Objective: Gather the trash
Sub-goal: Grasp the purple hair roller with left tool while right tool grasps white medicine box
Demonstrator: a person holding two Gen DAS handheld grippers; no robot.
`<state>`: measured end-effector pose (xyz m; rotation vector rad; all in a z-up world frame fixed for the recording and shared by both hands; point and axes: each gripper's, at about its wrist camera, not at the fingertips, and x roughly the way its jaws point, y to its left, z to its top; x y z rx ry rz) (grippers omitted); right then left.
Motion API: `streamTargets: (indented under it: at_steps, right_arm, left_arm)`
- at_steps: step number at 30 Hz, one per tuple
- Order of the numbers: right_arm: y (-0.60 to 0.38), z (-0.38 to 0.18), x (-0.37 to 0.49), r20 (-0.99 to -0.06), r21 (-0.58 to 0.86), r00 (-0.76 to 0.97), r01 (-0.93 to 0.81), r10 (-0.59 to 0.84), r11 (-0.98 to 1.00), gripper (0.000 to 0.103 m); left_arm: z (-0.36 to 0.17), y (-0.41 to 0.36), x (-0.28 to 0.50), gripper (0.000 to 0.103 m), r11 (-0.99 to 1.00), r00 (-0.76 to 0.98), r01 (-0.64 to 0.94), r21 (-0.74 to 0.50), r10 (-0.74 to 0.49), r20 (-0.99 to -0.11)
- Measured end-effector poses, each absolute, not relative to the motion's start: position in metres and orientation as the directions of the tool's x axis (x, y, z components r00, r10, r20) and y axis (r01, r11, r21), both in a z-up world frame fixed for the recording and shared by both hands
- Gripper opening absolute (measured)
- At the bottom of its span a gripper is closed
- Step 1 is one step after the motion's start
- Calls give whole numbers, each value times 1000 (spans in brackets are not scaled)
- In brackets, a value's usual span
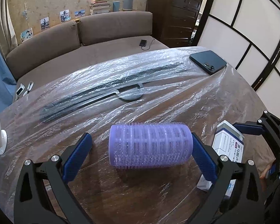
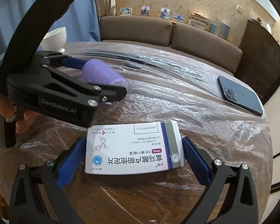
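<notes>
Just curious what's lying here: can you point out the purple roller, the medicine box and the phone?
Roller (image 1: 150, 145): left wrist view, middle of its bristly side.
Box (image 2: 134, 149): right wrist view, centre of its printed top face.
Phone (image 2: 240, 96): right wrist view, middle of its dark back.

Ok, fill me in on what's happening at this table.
A person is working with two handheld grippers over a plastic-covered table. The left gripper is open around a purple hair roller; its right pad touches the roller's end, the left pad is apart. The right gripper brackets a white medicine box, not clearly clamped. A dark phone lies at the far edge.
</notes>
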<state>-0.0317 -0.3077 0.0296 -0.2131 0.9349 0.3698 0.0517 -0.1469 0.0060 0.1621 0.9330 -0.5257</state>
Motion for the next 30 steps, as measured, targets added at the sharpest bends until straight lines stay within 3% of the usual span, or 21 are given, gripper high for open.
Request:
streamTargets:
  at_steps: [3,8,30]
  right_arm:
    - [-307,29,-34,-814,-22,542,-390,211,921,97]
    - [-308,29,-39,-814,-3,539,-377,217,926,95]
    - [-322,41,-65,-792,91,559,-294,248,952,95]
  left_arm:
    - [6,-148,49,100,865,497,498,-65,-346,-795]
    - [8,-149,45,72,863,514,503,-40,-336,-790]
    - [26,-135,15,72,881,572,474,-6,-313,-758]
